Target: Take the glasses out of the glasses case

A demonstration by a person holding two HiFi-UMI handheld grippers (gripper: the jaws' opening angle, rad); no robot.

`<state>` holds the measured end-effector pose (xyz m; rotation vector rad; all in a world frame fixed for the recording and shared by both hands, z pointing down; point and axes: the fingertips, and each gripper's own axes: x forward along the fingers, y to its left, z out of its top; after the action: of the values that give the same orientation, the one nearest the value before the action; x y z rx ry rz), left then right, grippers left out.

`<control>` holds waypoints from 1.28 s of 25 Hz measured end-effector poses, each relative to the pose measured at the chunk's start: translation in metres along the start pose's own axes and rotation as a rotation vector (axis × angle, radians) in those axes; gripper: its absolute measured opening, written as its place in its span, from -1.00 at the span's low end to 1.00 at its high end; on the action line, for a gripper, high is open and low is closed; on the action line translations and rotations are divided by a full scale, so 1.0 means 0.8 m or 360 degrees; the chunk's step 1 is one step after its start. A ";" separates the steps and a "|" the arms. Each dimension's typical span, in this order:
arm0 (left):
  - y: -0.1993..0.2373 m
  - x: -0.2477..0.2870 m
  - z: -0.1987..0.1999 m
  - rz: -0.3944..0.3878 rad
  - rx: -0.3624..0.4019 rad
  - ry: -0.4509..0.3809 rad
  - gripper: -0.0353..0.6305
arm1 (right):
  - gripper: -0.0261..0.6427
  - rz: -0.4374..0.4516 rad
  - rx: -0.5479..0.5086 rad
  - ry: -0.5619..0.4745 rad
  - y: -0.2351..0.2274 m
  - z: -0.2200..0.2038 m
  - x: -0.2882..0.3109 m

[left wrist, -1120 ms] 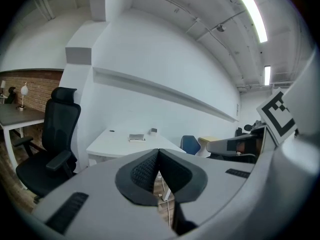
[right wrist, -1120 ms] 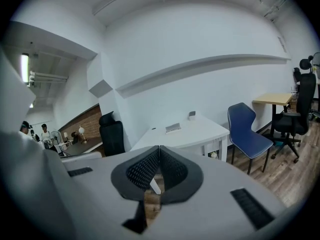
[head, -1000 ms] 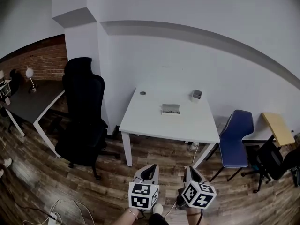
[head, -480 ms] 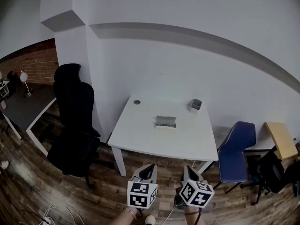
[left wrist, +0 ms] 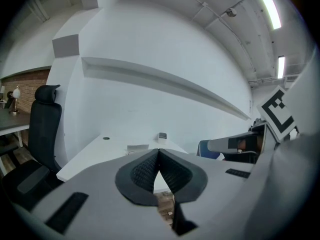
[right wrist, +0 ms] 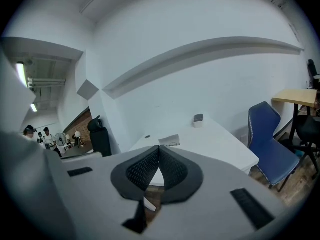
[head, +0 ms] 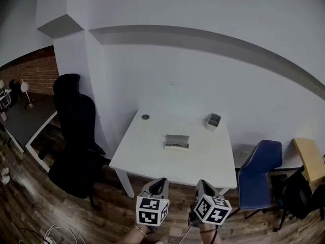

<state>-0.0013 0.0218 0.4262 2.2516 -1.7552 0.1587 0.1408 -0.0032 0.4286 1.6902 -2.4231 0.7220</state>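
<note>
An open white glasses case (head: 176,142) lies in the middle of a white table (head: 147,159), with dark glasses inside it. The case also shows small in the left gripper view (left wrist: 137,147) and in the right gripper view (right wrist: 169,140). My left gripper (head: 160,181) and right gripper (head: 201,183) hang side by side over the floor, short of the table's near edge, well away from the case. Both are shut with nothing between the pads: the left gripper (left wrist: 159,151) and the right gripper (right wrist: 159,147) show their tips touching.
A small grey box (head: 213,120) stands at the table's back right and a round grommet (head: 145,117) at its back left. A black office chair (head: 76,136) stands left of the table, a blue chair (head: 258,173) right of it. A dark desk (head: 23,118) with a lamp is far left.
The table and case have come closer and lower in the head view as I walk toward them. Both grippers stay shut, side by side.
</note>
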 end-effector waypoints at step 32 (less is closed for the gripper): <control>0.118 0.236 0.060 -0.0041 -0.0141 0.0000 -0.84 | -0.83 -0.0059 -0.0030 0.0075 -0.042 0.082 0.232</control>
<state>-0.0484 -0.1888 0.4436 2.2102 -1.6983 0.0737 0.1127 -0.2006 0.4449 1.6870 -2.3536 0.7230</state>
